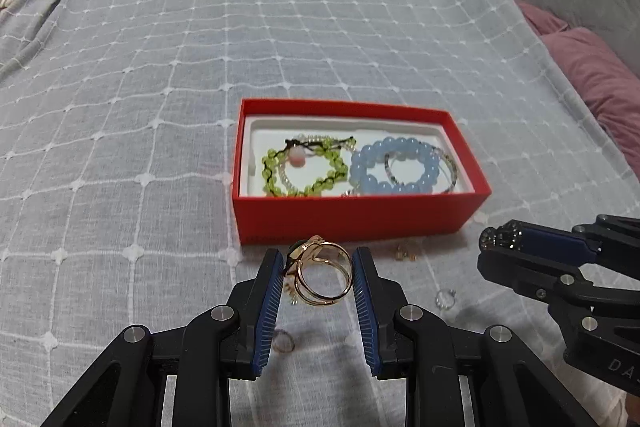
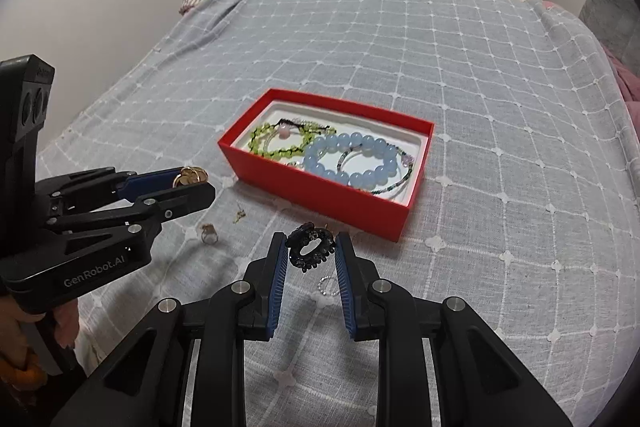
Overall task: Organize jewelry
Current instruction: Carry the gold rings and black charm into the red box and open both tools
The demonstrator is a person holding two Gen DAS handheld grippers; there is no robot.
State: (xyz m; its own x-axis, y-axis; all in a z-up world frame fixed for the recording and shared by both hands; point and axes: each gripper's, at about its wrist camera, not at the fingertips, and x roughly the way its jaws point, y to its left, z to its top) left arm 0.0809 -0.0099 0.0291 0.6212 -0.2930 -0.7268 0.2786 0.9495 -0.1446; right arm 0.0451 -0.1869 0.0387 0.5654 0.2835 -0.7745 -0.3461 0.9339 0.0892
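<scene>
Soft, even indoor light falls on the grey-blue checked bedspread (image 1: 168, 75), with no glare. Faint shadows lie under the black gripper frames near the bed's near edge. Both fisheye views bend the bed's edges; the right wrist view has dark vignetted corners. Detail is slightly soft throughout.

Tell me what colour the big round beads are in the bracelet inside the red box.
Light blue bead bracelet, translucent; clearest in the left wrist view.
</scene>
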